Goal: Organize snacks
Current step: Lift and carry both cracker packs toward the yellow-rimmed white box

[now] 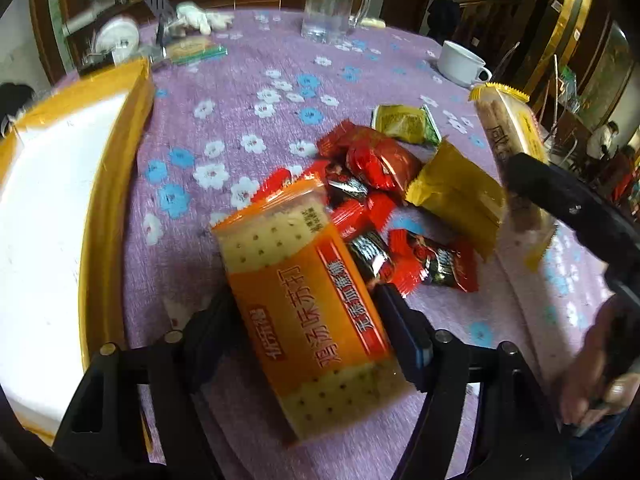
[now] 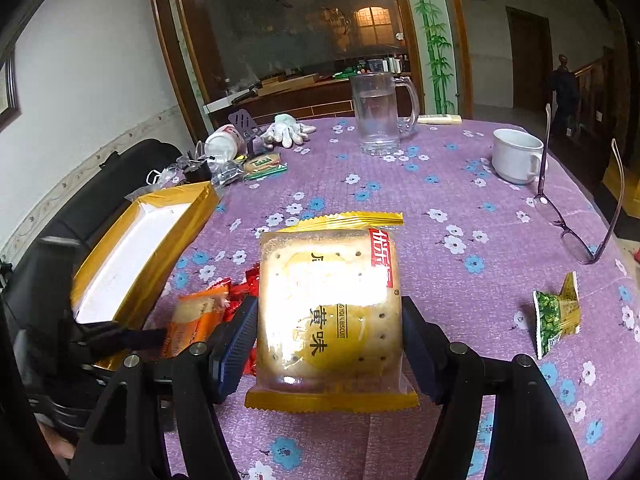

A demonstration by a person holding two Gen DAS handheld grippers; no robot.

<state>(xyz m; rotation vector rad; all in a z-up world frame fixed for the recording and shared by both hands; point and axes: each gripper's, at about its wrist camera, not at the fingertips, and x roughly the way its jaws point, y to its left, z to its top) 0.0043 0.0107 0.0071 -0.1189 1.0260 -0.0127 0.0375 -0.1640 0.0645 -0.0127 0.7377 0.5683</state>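
Two packs in play. Right gripper [image 2: 328, 344] holds the yolk biscuit pack [image 2: 330, 312] off the counter [image 2: 460, 184], fingers clenched on its two long edges. Left gripper [image 1: 308, 320] straddles the orange cracker pack [image 1: 308, 300], which lies at the near edge of the snack pile; whether its fingers press the pack or merely stand beside it, we cannot tell.

The box [image 1: 48, 200], white inside with gold walls, sits open to the left, just beside the pile.

Risks as we judge them:
- The cracker pack overlaps the red candies [image 1: 376, 164]; lifting it may drag or scatter them.
- Slick wrapper, wide pack: a shallow grip could let it slide out on the way to the box.
- Squeezing hard may crack the biscuits.
- The two grippers are close; crossing paths could knock either pack loose.
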